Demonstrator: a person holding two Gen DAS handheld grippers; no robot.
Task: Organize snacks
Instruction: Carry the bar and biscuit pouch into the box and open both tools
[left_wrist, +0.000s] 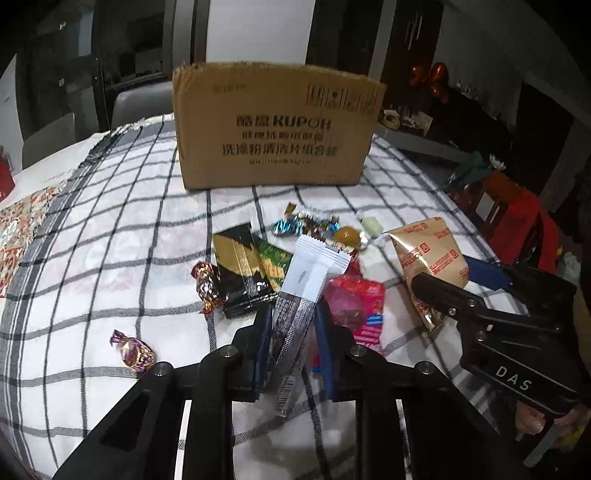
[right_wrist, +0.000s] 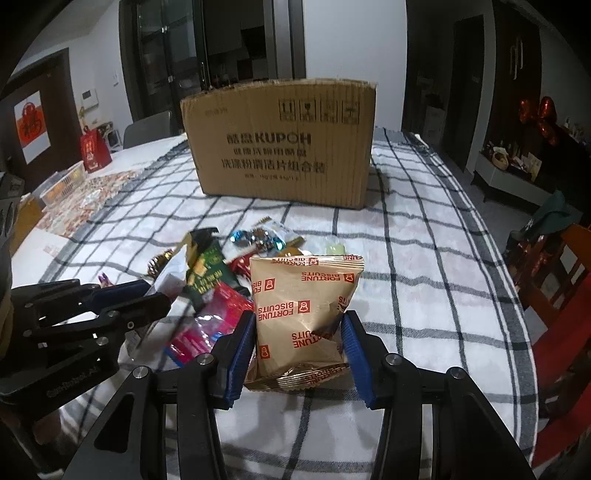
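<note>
We find the left gripper (left_wrist: 293, 343) with jaws closed on a grey-white sachet (left_wrist: 301, 291), over the snack pile. The right gripper (right_wrist: 299, 354) jaws pinch a gold biscuit bag (right_wrist: 303, 314). Only the left view shows the purple candy (left_wrist: 135, 352) alone on the tabletop (left_wrist: 110, 258); box (right_wrist: 280, 144) behind.

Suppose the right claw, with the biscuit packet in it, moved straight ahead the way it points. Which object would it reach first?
Probably the cardboard box. The right claw holds the Fortune Biscuits packet and points at the box across bare checked tablecloth. The snack pile lies to its left, though depth is unclear.
</note>
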